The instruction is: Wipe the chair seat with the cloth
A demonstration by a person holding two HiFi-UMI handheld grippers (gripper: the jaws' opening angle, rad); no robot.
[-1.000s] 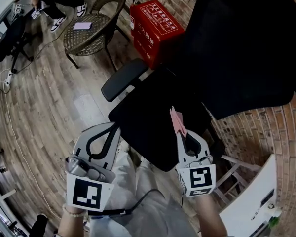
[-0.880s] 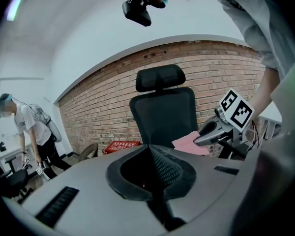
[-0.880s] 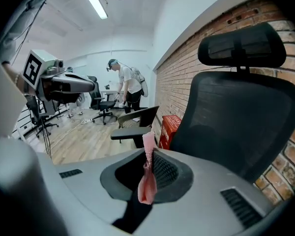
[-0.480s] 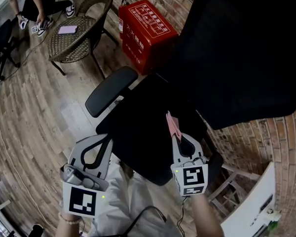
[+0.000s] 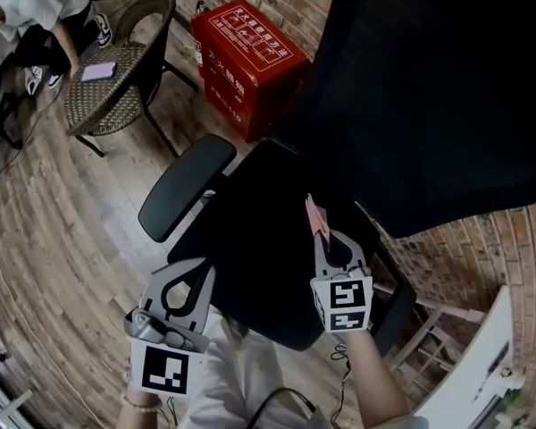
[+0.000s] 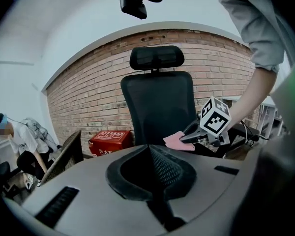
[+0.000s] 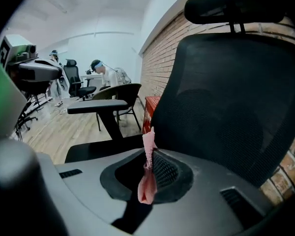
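- Left gripper (image 5: pixel 201 273): jaws closed together on nothing, at the seat's 7 o'clock edge.
- Right gripper (image 5: pixel 326 241): clenched on a small pink cloth (image 5: pixel 316 216), which stands edge-up over the seat's 3 o'clock side. Whether it touches the seat cannot be told.
- Black mesh office chair seat (image 5: pixel 250 239): no wiped trace shows. Wiping is judged barely begun, with nearly all the seat left.
- Black padded armrest (image 5: pixel 186 186): 10 o'clock of the seat.
- Wood-plank floor (image 5: pixel 62 231).
- Red printed box (image 5: pixel 246 52): 12 o'clock.
- Brown wicker chair (image 5: pixel 116 79): 10 o'clock.
- Red brick wall (image 5: pixel 482 248): 4 o'clock.

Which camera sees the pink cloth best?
The right gripper view: the pink cloth is close up, pinched between the jaws. The head view shows only a small strip; the left gripper view shows its flat side, but small.
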